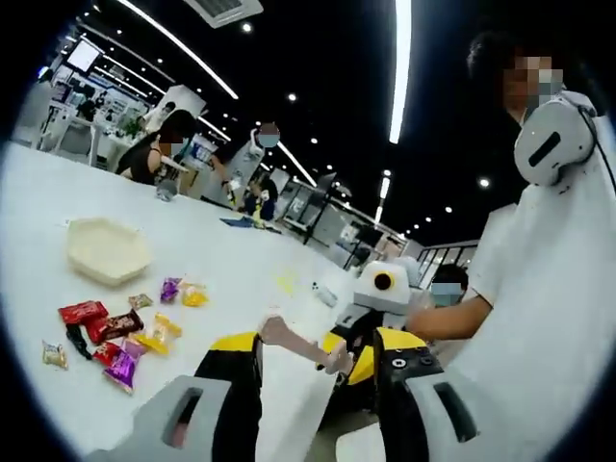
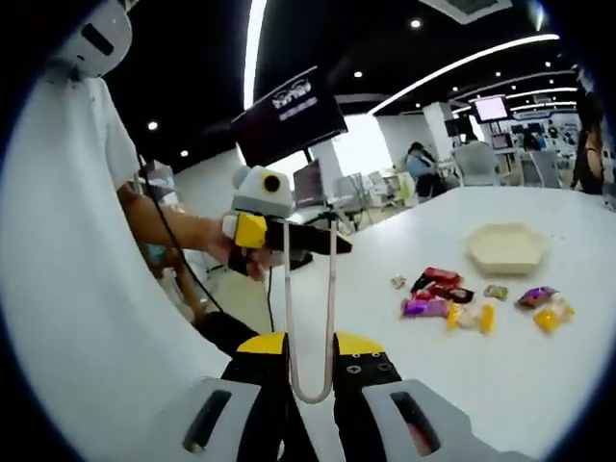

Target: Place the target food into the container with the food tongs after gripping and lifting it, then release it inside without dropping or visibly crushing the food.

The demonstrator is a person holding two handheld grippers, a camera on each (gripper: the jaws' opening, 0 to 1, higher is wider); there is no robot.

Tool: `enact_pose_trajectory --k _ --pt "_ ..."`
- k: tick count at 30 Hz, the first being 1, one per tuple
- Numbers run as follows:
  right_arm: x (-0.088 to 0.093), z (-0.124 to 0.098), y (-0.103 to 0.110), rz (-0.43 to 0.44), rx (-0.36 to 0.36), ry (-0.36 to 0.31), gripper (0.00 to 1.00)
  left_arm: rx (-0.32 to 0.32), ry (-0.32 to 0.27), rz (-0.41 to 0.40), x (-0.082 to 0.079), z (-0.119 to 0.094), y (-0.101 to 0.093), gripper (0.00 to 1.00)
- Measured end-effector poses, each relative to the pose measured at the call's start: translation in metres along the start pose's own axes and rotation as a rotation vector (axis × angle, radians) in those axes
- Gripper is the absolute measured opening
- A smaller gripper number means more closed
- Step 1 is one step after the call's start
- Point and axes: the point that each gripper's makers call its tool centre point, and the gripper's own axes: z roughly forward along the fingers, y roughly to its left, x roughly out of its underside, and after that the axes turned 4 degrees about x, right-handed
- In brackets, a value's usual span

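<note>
A pale U-shaped pair of food tongs (image 2: 310, 318) stands up from my right gripper (image 2: 310, 351), which is shut on its bend. Its two arms reach up to my left gripper (image 2: 289, 234), held in a hand just off the table's edge. In the left gripper view the jaws of my left gripper (image 1: 308, 346) stand wide apart, open, with the beige tong tips (image 1: 303, 345) between them. My right gripper (image 1: 380, 308) sits just beyond. A cream hexagonal dish (image 1: 106, 250) (image 2: 505, 248) lies on the white table (image 1: 241, 260), with several wrapped snacks (image 1: 115, 332) (image 2: 448, 298) beside it.
The person in a white shirt (image 1: 549, 318) stands close at the table's edge (image 2: 289, 318). Other people (image 1: 154, 149) sit at desks far behind. A dark screen (image 2: 289, 115) hangs beyond the table. A small bottle-like item (image 1: 325, 294) lies on the table.
</note>
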Motion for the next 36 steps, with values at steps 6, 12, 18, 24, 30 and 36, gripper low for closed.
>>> enact_pose_trajectory --k 6,12,18,24,30,36 --pt "-0.001 0.003 0.004 0.068 -0.059 0.008 0.16 0.030 -0.032 -0.036 -0.001 -0.001 -0.004 0.31" --pt "0.002 0.005 0.005 0.057 -0.080 0.043 0.16 0.030 -0.022 -0.058 0.001 -0.004 -0.004 0.30" --pt "0.006 0.004 0.002 0.028 -0.087 0.094 0.16 0.028 0.076 -0.040 0.014 -0.007 -0.005 0.28" --pt "0.021 -0.003 -0.002 -0.066 -0.078 0.294 0.16 0.008 0.382 0.214 0.042 -0.013 0.001 0.28" --pt "0.026 -0.003 -0.010 -0.117 -0.025 0.373 0.16 0.009 0.591 0.429 0.049 -0.019 0.009 0.37" --pt "0.040 -0.005 -0.018 -0.186 0.013 0.487 0.16 -0.019 0.788 0.590 0.058 -0.034 0.023 0.45"
